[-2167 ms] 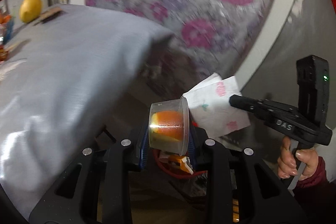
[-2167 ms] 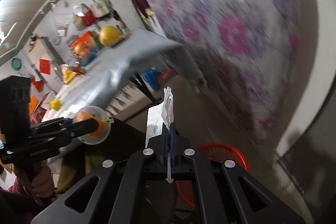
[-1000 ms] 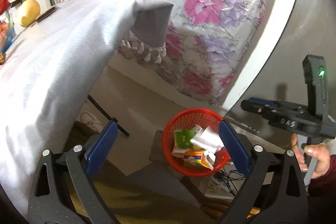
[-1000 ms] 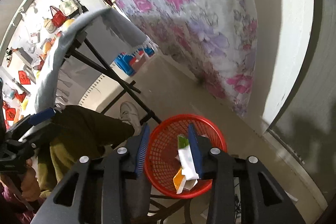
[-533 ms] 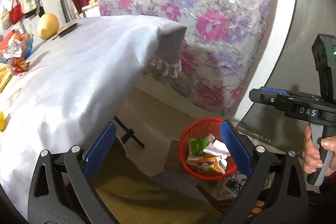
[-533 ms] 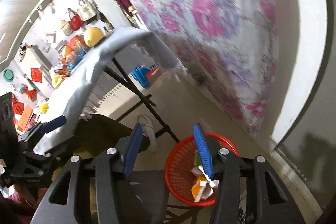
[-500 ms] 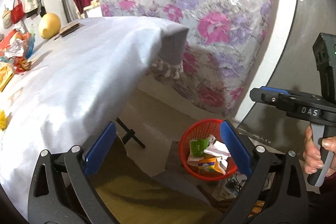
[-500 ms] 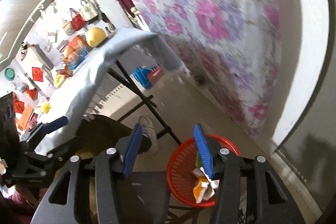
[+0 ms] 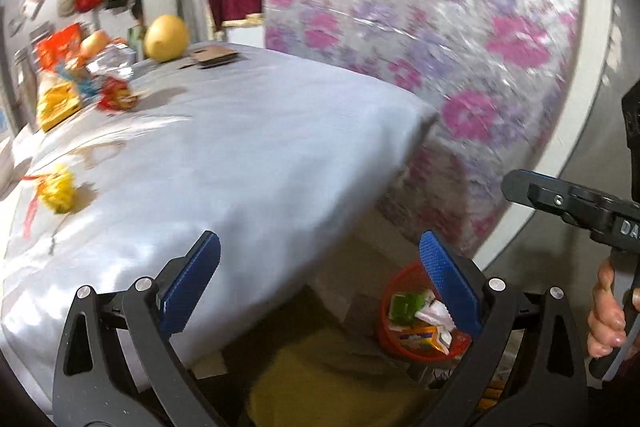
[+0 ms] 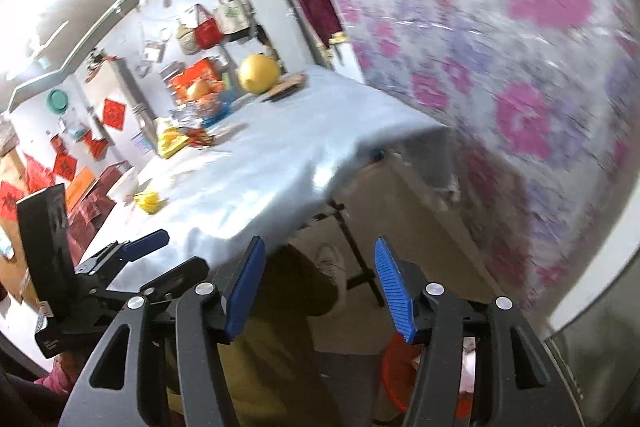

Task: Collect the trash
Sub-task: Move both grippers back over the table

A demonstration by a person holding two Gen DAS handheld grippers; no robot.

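Observation:
A red mesh trash basket (image 9: 390,333) stands on the floor at the lower right, holding a green packet, white paper and an orange carton; its rim also shows in the right wrist view (image 10: 394,367). My left gripper (image 9: 320,279) is open and empty above the table's near corner. My right gripper (image 10: 320,283) is open and empty, also seen from the left wrist view (image 9: 560,201). A crumpled yellow wrapper (image 9: 58,189) lies on the pale tablecloth (image 9: 224,147); it also shows in the right wrist view (image 10: 150,201).
Snack bags (image 9: 60,99), foil and a big yellow fruit (image 9: 166,38) sit at the table's far end. A floral curtain (image 9: 420,27) hangs behind. The person's olive-trousered leg (image 10: 292,307) and a folding table leg (image 10: 358,263) are below.
Both grippers dropped their trash into the red basket, opened, and have swung up and left toward the table. The basket now sits lower in both views.

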